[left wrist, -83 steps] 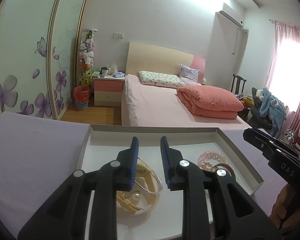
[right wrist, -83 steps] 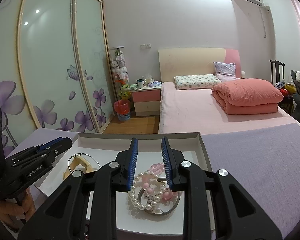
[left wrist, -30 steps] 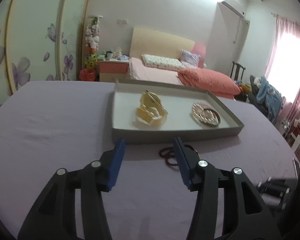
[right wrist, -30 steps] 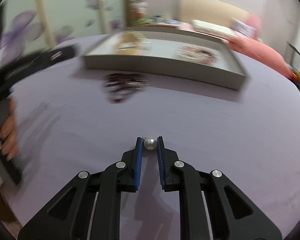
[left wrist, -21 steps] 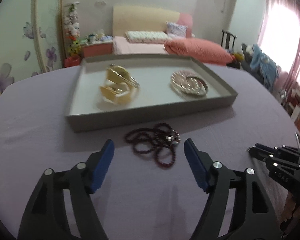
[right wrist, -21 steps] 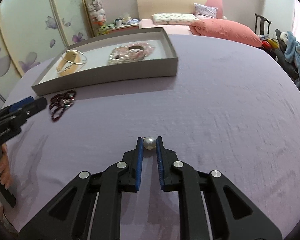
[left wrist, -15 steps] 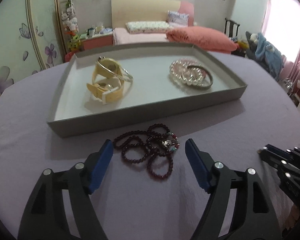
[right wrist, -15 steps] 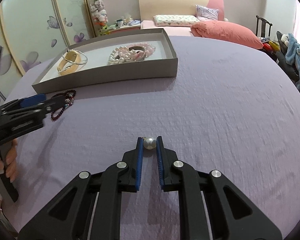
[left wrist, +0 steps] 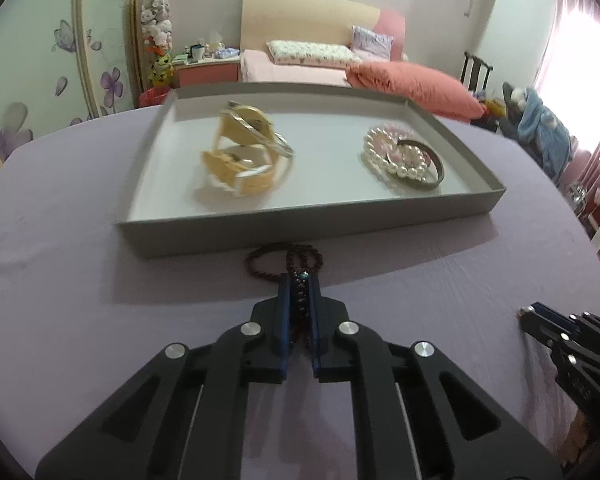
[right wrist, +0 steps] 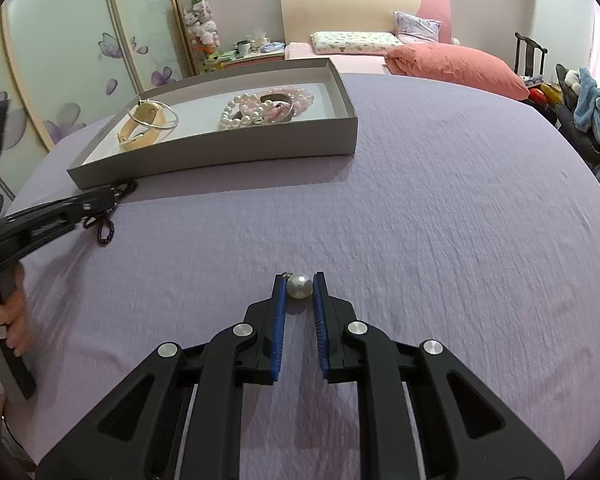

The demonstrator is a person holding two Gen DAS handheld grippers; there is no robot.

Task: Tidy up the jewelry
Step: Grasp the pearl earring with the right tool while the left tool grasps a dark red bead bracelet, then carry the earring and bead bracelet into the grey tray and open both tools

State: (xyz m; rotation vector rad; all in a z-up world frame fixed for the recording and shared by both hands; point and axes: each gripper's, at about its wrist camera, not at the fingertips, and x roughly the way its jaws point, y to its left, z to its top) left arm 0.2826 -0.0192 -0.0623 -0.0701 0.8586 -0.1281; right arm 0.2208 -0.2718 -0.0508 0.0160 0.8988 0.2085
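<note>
A dark red bead strand (left wrist: 305,255) lies on the purple table just in front of the grey tray (left wrist: 300,226). My left gripper (left wrist: 300,278) is shut on it, with beads pinched between the blue pads and loops sticking out ahead. From the right wrist view, the left gripper (right wrist: 112,196) presses low on the bead strand (right wrist: 106,234) beside the tray (right wrist: 220,152). My right gripper (right wrist: 299,278) is shut on a single pearl (right wrist: 299,287) at its tips, just above the cloth. The tray holds yellow bangles (left wrist: 240,160) and pearl and pink bracelets (left wrist: 400,156).
The purple tablecloth (right wrist: 440,200) stretches wide to the right of the tray. A person's hand (right wrist: 8,312) holds the left gripper's handle at the left edge. Behind the table stand a bed (right wrist: 452,64), a chair (right wrist: 530,54) and a flowered wardrobe (right wrist: 72,60).
My left gripper moved forward and down over the dark red beads, then went from wide open to shut on them. The right gripper swung earlier, then stayed still with the pearl.
</note>
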